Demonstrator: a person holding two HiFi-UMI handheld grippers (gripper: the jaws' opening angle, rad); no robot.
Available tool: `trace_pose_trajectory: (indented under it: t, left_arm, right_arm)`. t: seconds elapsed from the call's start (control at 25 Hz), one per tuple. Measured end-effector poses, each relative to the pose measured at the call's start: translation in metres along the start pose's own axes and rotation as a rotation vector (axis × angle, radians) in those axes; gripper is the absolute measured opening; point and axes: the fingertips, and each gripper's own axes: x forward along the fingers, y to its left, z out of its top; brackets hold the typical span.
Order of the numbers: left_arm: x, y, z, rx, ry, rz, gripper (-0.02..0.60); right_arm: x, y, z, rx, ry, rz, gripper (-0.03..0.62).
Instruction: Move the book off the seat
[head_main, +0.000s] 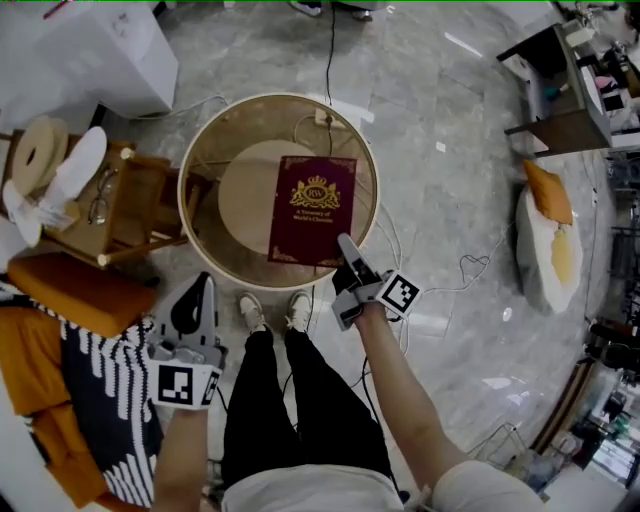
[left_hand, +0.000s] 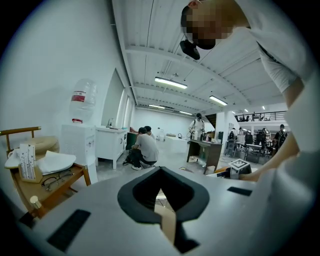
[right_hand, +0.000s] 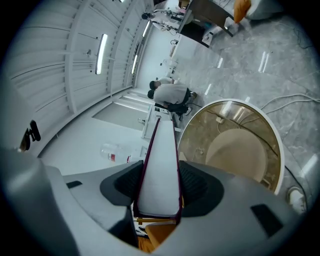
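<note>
Wooden chair (head_main: 140, 205): far left, slatted frame; on it lie pale folded cloth and a pair of glasses (head_main: 98, 201).
Orange cushion (head_main: 75, 290): near left, soft and rounded, beside black-and-white striped fabric that the frame edge cuts off.
Left gripper (head_main: 200, 290): near left, grey plastic with black pads; its fingers are together with nothing between them.
Round desk (head_main: 181, 190): centre, with a cream rim and a clear glass top; a round beige base and cables show through the glass.
Book (head_main: 312, 205): a flat hardback with a dark maroon cover, gold crest, gold title lines and gold corner ornaments. It lies face up over the right half of the glass top. Edge-on, white pages show between thin maroon boards.
Book contact: whether it rests on the glass or sits just above it cannot be told.
Right gripper (head_main: 347, 250): its fingers are clamped on the book's near edge, one ribbed black pad against each cover.
Floor (head_main: 450, 150): glossy grey marble.
Far right: white and orange cushions (head_main: 548, 235) lie on the floor; the shelving is cut off.
</note>
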Motion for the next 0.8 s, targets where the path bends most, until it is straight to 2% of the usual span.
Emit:
trace_pose_trajectory:
  t: [0.16, 0.36, 0.64, 0.8]
  left_arm:
    - [0.017, -0.011, -0.012, -0.016, -0.004, 0.011, 0.017]
    - [0.018, -0.001, -0.04, -0.025, 0.022, 0.032, 0.017]
    - [0.014, -0.002, -0.056, -0.057, 0.063, 0.055, 0.017]
    - [0.014, 0.001, -0.06, -0.058, 0.082, 0.063, 0.017]
  right_arm:
    - [0.012, -0.034, 0.003, 0.009, 0.038, -0.029, 0.236]
    - [0.046, -0.064, -0.009, 0.01, 0.061, -0.044, 0.236]
    - [0.073, -0.079, -0.018, 0.078, 0.065, -0.04, 0.236]
    - [0.085, -0.094, -0.022, 0.081, 0.077, -0.075, 0.236]
